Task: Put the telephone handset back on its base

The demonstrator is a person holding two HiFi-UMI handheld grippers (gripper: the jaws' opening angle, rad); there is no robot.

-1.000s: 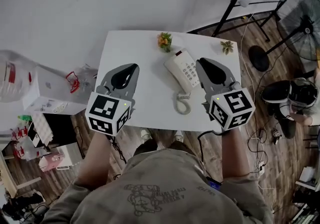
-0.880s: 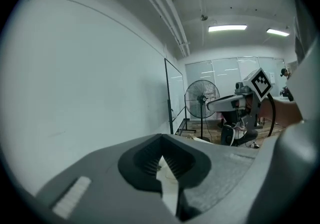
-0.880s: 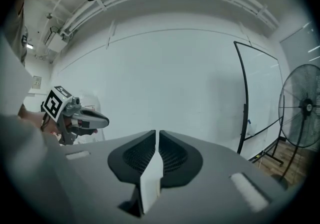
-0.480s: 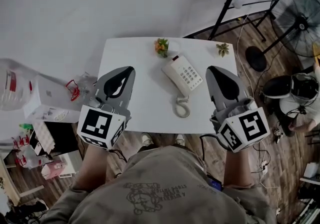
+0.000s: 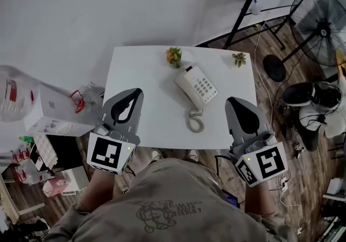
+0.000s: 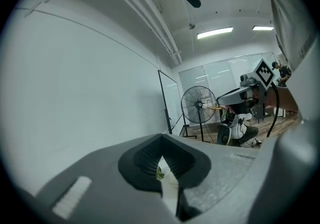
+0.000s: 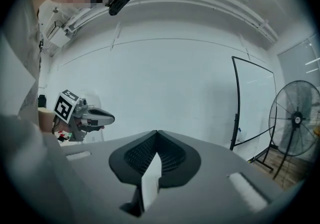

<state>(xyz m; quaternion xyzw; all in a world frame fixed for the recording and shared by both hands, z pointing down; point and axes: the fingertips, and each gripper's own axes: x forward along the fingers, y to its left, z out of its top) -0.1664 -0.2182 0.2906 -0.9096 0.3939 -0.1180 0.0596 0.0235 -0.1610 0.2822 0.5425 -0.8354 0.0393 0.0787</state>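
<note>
Now, white table (image 5: 135,73) first: it stands against the wall, with the person at its near edge.

Left gripper (image 5: 138,91): over the near left part of the table, well apart from the phone. Jaws together at the tips, nothing between them.

Right gripper (image 5: 231,100): over the near right corner, clear of the phone. Jaws closed tip to tip, empty.

Telephone (image 5: 197,87): cream, keypad up, lying slantwise right of the table's centre. The handset (image 5: 185,88) lies along the left side of the base and appears to be back in its cradle. It is too small from head height to say whether both ends are fully down.

Coiled cord (image 5: 195,122): loops from the phone's near end towards the table edge, between the two grippers.

Two small potted plants sit at the back edge: one with orange flowers (image 5: 173,56) just behind the phone, one green (image 5: 238,59) near the right corner.

Risks, as I judge them:
- If one end of the handset rides high, it is not properly hung up, and a knock to the table could tip it off.
- The cord lies loose near the edge, so a gripper swinging inward could hook it and drag the handset off the base.
</note>
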